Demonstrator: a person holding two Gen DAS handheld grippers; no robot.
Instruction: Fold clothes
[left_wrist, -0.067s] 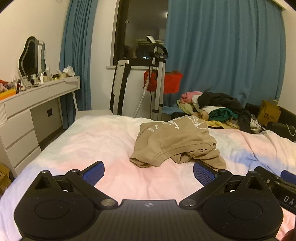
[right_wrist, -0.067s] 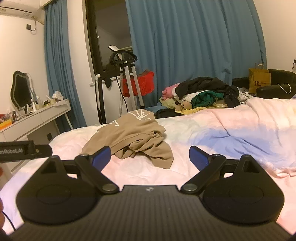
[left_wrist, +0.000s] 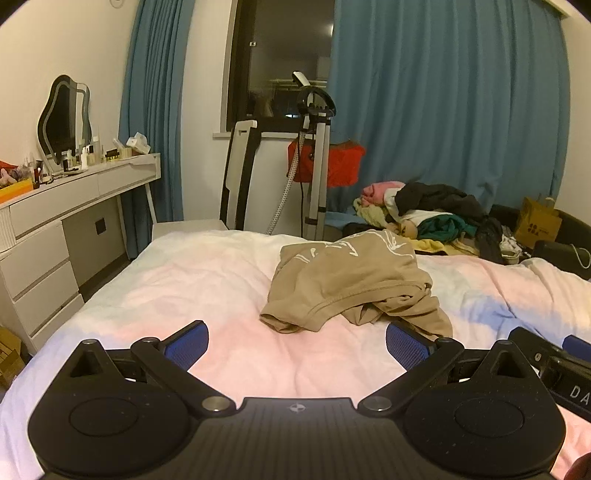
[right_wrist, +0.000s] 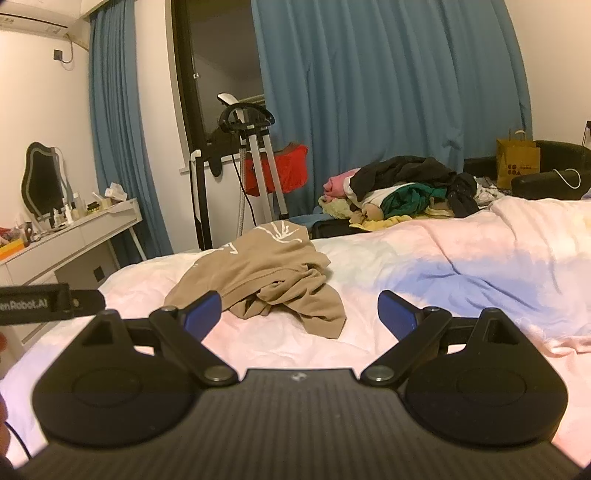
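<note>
On the bed (left_wrist: 207, 280), toward its far edge, the tan garment (left_wrist: 351, 288) is seen crumpled and unfolded, a heap of clothes (left_wrist: 436, 218) lies beyond, and the left gripper (left_wrist: 295, 343) and right gripper (right_wrist: 299, 314) are held spread, empty.

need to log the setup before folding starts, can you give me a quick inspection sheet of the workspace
surface: bed with a pale pink and blue cover, rumpled.
job's things: tan garment, crumpled, lying on the bed, ungrasped.
clutter: pile of clothes beyond the bed's far edge.
grippers: left gripper and right gripper both hover over the bed with jaws wide apart, empty.
cables: white cord hanging by the tripod stand.
surroundings: blue curtains, white dresser with a mirror, yellow paper bag.
</note>
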